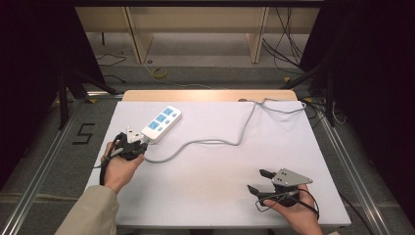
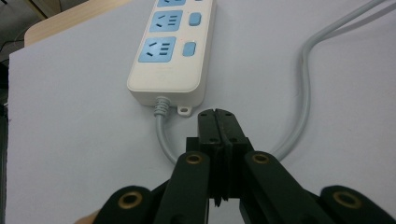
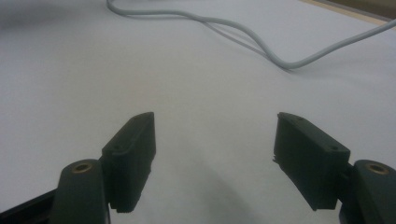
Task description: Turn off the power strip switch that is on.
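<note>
Your left gripper (image 1: 138, 147), at the left of the high view, has its jaws pressed flat together with nothing between them, and its tip sits just short of the near end of the power strip (image 1: 162, 123); from the left gripper view the closed tip (image 2: 217, 122) hangs just beside the small mounting tab and the strain relief where the grey cord (image 2: 303, 88) leaves the casing. That strip lies left of centre in the high view, angled toward the upper right, sockets up. Judge it as a light, rigid plastic shell with smooth, slippery sides, so it will likely skid on the white table top (image 1: 210, 196) if you push it from one end. Take it across the narrow width of the body, near the cord end, not by the tab or the switches. Its cord is stiff enough to drag and swing the strip as you lift. Over at the lower right, your right gripper (image 1: 261, 180) rests with jaws spread wide, holding nothing, well apart from the strip.
</note>
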The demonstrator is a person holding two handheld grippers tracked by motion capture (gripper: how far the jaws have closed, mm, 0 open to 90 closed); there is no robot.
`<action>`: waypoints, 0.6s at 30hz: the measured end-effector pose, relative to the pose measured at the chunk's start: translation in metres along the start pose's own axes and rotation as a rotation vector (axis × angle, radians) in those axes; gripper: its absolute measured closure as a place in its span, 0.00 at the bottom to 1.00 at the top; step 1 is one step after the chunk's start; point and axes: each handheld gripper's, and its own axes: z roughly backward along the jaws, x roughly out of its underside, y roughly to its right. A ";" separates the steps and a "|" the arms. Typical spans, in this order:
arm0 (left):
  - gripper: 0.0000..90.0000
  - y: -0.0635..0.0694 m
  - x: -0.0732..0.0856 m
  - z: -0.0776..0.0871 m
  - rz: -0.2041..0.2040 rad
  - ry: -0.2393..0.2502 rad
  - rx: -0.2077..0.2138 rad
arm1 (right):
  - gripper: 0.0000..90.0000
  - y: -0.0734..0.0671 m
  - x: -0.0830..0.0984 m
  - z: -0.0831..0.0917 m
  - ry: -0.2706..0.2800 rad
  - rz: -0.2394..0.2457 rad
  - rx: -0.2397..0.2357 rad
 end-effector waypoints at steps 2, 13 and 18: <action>1.00 0.000 -0.002 -0.001 -0.007 -0.004 -0.001 | 0.34 0.000 0.000 0.000 0.000 0.000 0.000; 1.00 0.001 -0.010 -0.011 -0.009 -0.008 0.004 | 0.34 0.000 0.000 0.000 0.001 0.002 0.000; 1.00 0.001 -0.011 -0.014 -0.009 -0.017 0.002 | 0.34 0.000 0.000 0.000 0.003 0.001 -0.001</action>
